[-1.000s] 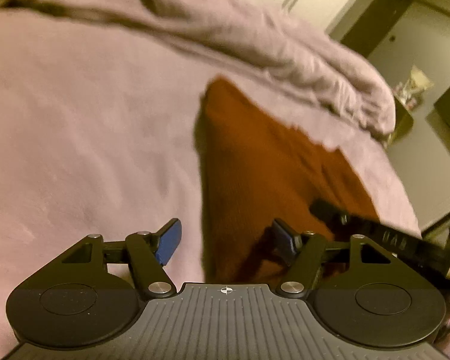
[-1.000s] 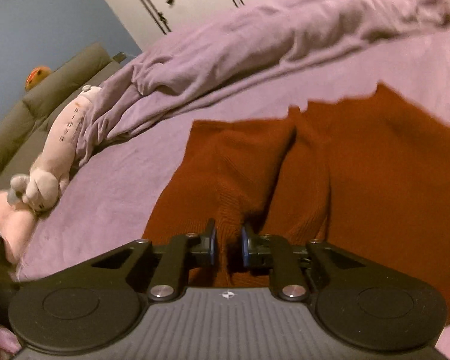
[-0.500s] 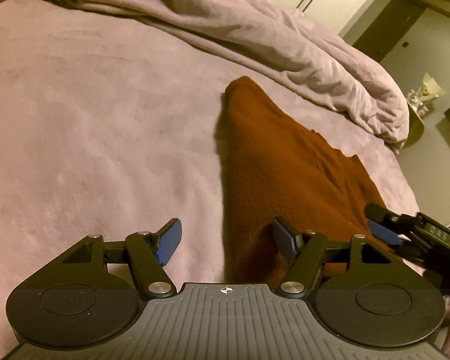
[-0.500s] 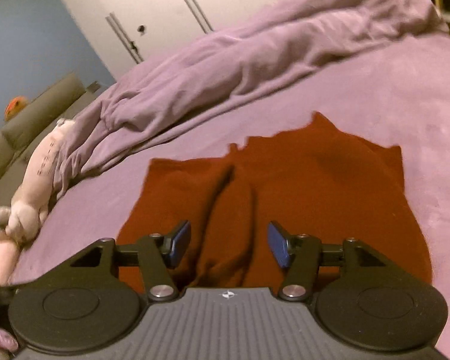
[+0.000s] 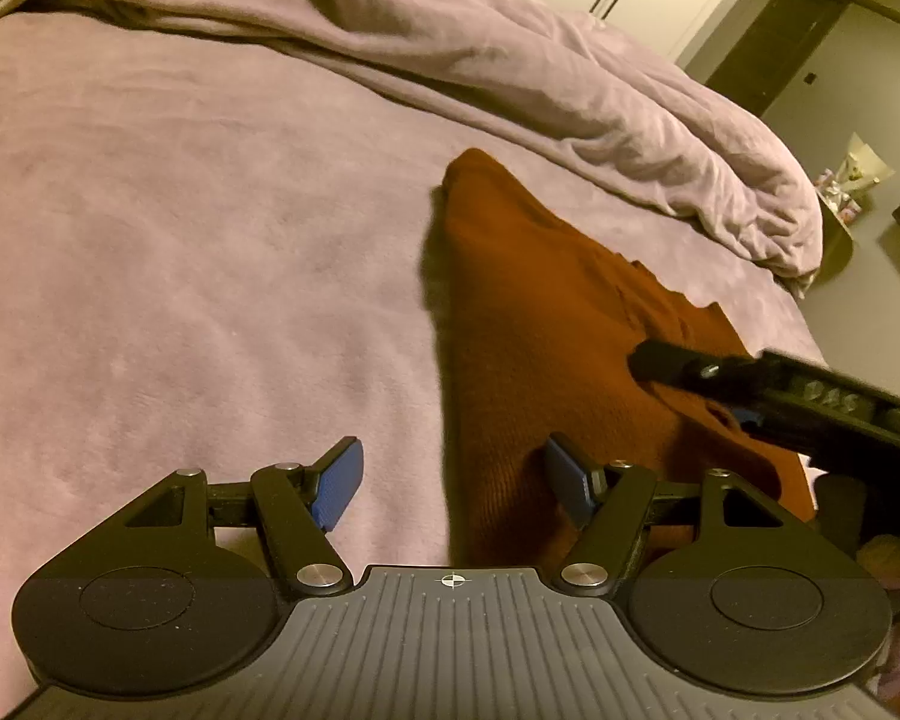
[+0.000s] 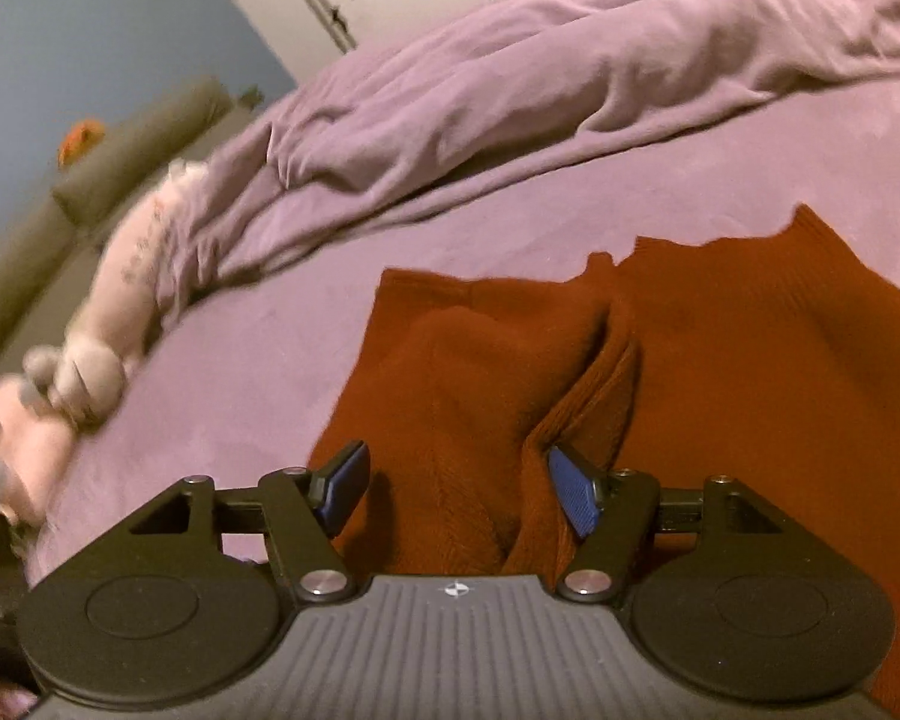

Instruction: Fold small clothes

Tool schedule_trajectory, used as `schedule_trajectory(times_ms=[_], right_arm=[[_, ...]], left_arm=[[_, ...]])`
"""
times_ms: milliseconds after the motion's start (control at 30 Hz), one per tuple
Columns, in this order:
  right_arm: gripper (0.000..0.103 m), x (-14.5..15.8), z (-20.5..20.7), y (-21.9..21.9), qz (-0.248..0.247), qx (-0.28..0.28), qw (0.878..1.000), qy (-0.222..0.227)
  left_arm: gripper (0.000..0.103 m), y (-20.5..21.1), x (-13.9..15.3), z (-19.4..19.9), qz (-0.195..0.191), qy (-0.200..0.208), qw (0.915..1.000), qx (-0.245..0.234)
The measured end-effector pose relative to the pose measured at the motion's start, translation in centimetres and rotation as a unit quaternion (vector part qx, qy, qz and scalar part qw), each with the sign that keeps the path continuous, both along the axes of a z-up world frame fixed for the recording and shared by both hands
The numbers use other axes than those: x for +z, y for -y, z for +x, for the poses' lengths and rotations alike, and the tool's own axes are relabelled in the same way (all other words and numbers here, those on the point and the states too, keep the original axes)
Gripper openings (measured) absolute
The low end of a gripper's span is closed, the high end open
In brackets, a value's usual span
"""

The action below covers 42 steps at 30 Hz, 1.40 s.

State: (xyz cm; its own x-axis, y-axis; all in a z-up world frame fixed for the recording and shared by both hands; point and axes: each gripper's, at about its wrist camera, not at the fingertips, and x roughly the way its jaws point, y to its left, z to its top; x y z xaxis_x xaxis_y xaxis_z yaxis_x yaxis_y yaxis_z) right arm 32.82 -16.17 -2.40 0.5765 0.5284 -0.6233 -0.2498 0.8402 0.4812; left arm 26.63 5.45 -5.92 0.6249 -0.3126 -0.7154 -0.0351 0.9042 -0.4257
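A rust-brown knit garment (image 5: 546, 324) lies spread on the mauve bed (image 5: 180, 252), running from the centre of the left wrist view down toward its lower right, with one pointed corner reaching up to mid-frame. In the right wrist view the same garment (image 6: 660, 372) fills the centre and right, a raised fold creasing its middle. The left tool (image 5: 453, 483) stands wide open at the bottom of its frame, one blue pad over bare sheet, the other just at the garment's edge, gripping nothing. The right tool (image 6: 456, 489) is also spread wide, low over the cloth with the fold rising between its pads (no fabric pinched). A crumpled duvet (image 5: 510, 78) is heaped across the top of the bed, and a pale plush toy (image 6: 108, 324) lies at the left edge of the right wrist view, blurred.
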Motion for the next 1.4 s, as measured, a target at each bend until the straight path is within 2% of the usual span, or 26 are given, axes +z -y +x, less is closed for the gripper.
schedule_trajectory(times_ms=[67,200,300,467,533,600,633,667,733,867,900,933,967,1000,1067,1233,1400], right_arm=[[0.067,-0.1,0.2,0.0,-0.013,0.008,1.000,-0.006],[0.067,0.1,-0.5,1.8,-0.003,-0.006,1.000,-0.019],[0.074,-0.5,-1.1,2.4,-0.018,-0.011,0.999,-0.032],[0.074,-1.0,-0.2,2.8,0.027,-0.019,0.998,-0.045],[0.074,-0.9,0.4,2.1,0.029,-0.009,0.999,-0.040],[0.061,-1.0,1.0,1.1,0.020,-0.002,0.999,-0.028],[0.039,-0.9,1.1,0.7,0.010,-0.003,1.000,-0.017],[0.029,-0.9,1.3,0.5,0.007,-0.003,1.000,-0.012],[0.029,-1.0,1.7,0.6,0.014,-0.006,1.000,-0.018],[0.048,-0.8,1.8,0.4,0.026,-0.005,0.999,-0.023],[0.049,-0.8,1.8,0.2,0.024,-0.004,0.999,-0.021],[0.046,-0.7,1.7,-0.1,0.016,-0.003,1.000,-0.014],[0.033,-0.5,1.6,-0.5,0.000,-0.001,1.000,-0.004],[0.026,-0.3,1.3,-0.9,-0.020,0.002,1.000,0.011],[0.017,0.5,0.8,-1.5,-0.048,0.009,0.998,0.040],[0.014,3.0,-1.1,-1.4,-0.098,0.002,0.989,0.112],[0.014,4.5,-3.5,1.7,-0.120,-0.030,0.981,0.150]], left_arm=[[0.072,0.0,0.1,-0.2,0.001,0.001,1.0000,-0.001],[0.072,-0.2,0.1,-0.3,-0.001,-0.001,1.0000,-0.003],[0.073,-0.2,0.1,-0.2,-0.003,-0.002,1.0000,-0.004],[0.073,-0.1,0.0,-0.2,-0.004,-0.003,1.0000,-0.003],[0.073,-0.1,0.0,-0.2,-0.004,-0.004,1.0000,-0.003],[0.073,-0.1,0.0,-0.2,-0.001,-0.003,1.0000,-0.003],[0.074,-0.1,-0.1,-0.2,-0.001,-0.003,1.0000,-0.004],[0.074,-0.1,-0.1,-0.3,-0.002,-0.003,1.0000,-0.004],[0.074,-0.1,-0.1,-0.3,-0.003,-0.003,1.0000,-0.005],[0.075,-0.2,-0.1,-0.3,-0.004,-0.005,1.0000,-0.004],[0.075,-0.2,-0.1,-0.4,-0.003,-0.004,1.0000,-0.004],[0.075,-0.1,-0.1,-0.4,-0.003,-0.004,1.0000,-0.003],[0.075,-0.2,0.0,-0.4,-0.002,-0.005,1.0000,-0.002],[0.076,-0.1,0.0,-0.6,-0.002,-0.006,1.0000,-0.002],[0.076,-0.1,0.2,-0.9,-0.001,-0.008,1.0000,-0.002],[0.081,1.1,1.1,-2.3,0.016,-0.010,0.9986,-0.049],[0.081,4.2,0.3,-3.2,0.049,-0.014,0.9946,-0.090]])
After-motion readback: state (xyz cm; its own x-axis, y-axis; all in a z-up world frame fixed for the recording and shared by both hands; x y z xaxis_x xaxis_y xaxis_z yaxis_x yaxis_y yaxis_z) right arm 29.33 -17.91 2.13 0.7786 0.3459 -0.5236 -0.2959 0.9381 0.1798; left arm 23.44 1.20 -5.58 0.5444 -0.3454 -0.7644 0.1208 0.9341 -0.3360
